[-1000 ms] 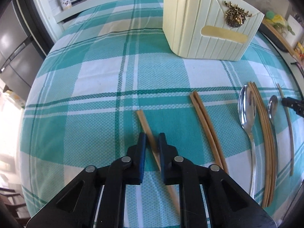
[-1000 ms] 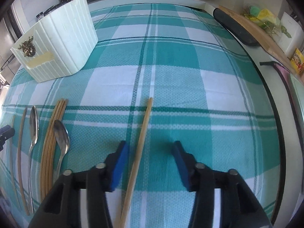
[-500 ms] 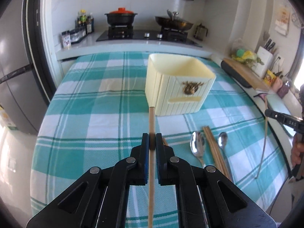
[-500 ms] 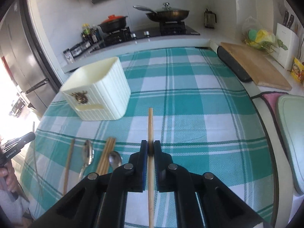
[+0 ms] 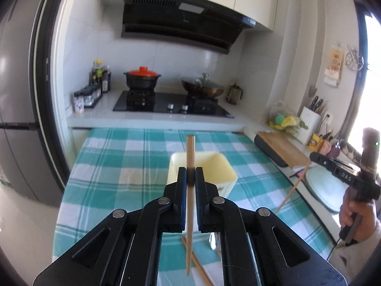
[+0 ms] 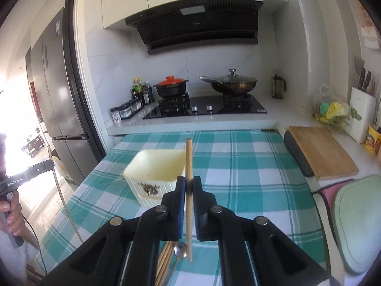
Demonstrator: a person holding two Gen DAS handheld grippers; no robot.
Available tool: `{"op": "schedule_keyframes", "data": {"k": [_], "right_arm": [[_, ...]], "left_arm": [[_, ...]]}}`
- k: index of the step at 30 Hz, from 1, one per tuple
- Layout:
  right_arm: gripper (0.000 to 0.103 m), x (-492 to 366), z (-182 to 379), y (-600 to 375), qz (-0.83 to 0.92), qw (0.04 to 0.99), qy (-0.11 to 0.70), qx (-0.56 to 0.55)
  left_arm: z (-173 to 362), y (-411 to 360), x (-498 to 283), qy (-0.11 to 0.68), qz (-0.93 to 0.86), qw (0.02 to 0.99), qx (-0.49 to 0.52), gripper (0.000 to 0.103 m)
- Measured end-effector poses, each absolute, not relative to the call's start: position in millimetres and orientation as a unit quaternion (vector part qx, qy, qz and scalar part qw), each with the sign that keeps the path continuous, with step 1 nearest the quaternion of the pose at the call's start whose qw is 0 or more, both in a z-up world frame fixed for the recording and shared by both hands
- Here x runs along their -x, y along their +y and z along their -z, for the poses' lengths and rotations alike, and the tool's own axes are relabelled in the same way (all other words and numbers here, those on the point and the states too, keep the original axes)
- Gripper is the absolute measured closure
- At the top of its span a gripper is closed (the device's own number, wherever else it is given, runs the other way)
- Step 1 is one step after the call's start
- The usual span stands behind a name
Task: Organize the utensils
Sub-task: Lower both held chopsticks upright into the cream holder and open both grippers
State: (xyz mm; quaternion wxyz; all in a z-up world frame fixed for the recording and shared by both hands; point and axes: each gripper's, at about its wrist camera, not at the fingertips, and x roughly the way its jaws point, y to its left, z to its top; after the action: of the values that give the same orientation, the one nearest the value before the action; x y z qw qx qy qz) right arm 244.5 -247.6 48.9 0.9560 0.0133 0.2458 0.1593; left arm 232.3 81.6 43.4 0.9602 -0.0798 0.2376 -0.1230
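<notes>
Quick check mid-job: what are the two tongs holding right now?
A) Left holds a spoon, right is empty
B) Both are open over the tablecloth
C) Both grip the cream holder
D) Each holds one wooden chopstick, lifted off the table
D: the left tongs are shut on a chopstick, and the right tongs on another chopstick, both raised above the cream utensil holder.

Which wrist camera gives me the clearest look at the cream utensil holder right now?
The right wrist view. There the cream utensil holder shows its open top and decorated front, with only its right edge behind the right gripper. In the left wrist view the left gripper and its chopstick cover much of the holder's middle and front.
</notes>
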Motion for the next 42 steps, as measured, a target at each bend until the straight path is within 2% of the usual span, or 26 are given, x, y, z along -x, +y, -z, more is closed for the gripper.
{"op": "schedule_keyframes", "data": {"k": [6,9,12,15,21,27,28,29,30,32,36,38,42], "right_arm": [[0.096,-292.2,-107.7,-204.2,-0.176,0.969,0.176,0.009],[0.096,-308.5,-115.6,-183.5,-0.176,0.975,0.134,0.017],[0.096,-329.2,-101.0,-167.6,-0.178,0.975,0.135,0.019],[0.096,-353.7,-70.3,-154.9,-0.181,0.968,0.173,0.035],[0.096,-414.4,1.2,-147.5,-0.200,0.916,0.347,0.018],[0.095,-435.3,32.2,-151.6,-0.187,0.904,0.383,0.004],[0.093,-435.5,33.4,-152.9,-0.186,0.905,0.382,0.000],[0.092,-435.4,33.6,-154.4,-0.184,0.907,0.379,-0.004],[0.090,-433.4,32.6,-155.7,-0.186,0.908,0.376,-0.010],[0.073,-425.0,26.6,-161.8,-0.186,0.913,0.364,-0.019],[0.069,-385.2,7.8,-176.1,-0.192,0.924,0.331,-0.015],[0.064,-357.1,5.4,-187.7,-0.193,0.926,0.323,-0.009],[0.064,-295.6,23.0,-214.7,-0.179,0.928,0.326,0.008]], "left_arm": [[-92.7,74.9,-285.8,0.144,0.084,0.980,0.110,0.098],[-88.7,70.5,-317.6,0.127,0.054,0.981,0.134,0.098],[-65.4,66.1,-349.6,0.146,0.041,0.976,0.157,0.098],[-34.4,55.7,-377.1,0.180,0.034,0.972,0.146,0.098],[25.4,31.0,-416.6,0.300,0.059,0.946,0.109,0.098],[51.9,16.7,-426.8,0.351,0.064,0.930,0.088,0.098],[52.9,15.7,-427.0,0.359,0.062,0.927,0.087,0.094],[52.7,15.9,-426.4,0.366,0.063,0.924,0.091,0.082],[51.3,16.6,-424.0,0.367,0.066,0.923,0.096,0.075],[44.6,22.4,-410.4,0.358,0.074,0.926,0.098,0.061],[36.5,37.2,-364.1,0.359,0.091,0.925,0.079,0.052],[43.4,45.8,-334.1,0.371,0.096,0.921,0.067,0.041],[86.2,64.1,-270.3,0.419,0.099,0.900,0.065,0.038]]}}
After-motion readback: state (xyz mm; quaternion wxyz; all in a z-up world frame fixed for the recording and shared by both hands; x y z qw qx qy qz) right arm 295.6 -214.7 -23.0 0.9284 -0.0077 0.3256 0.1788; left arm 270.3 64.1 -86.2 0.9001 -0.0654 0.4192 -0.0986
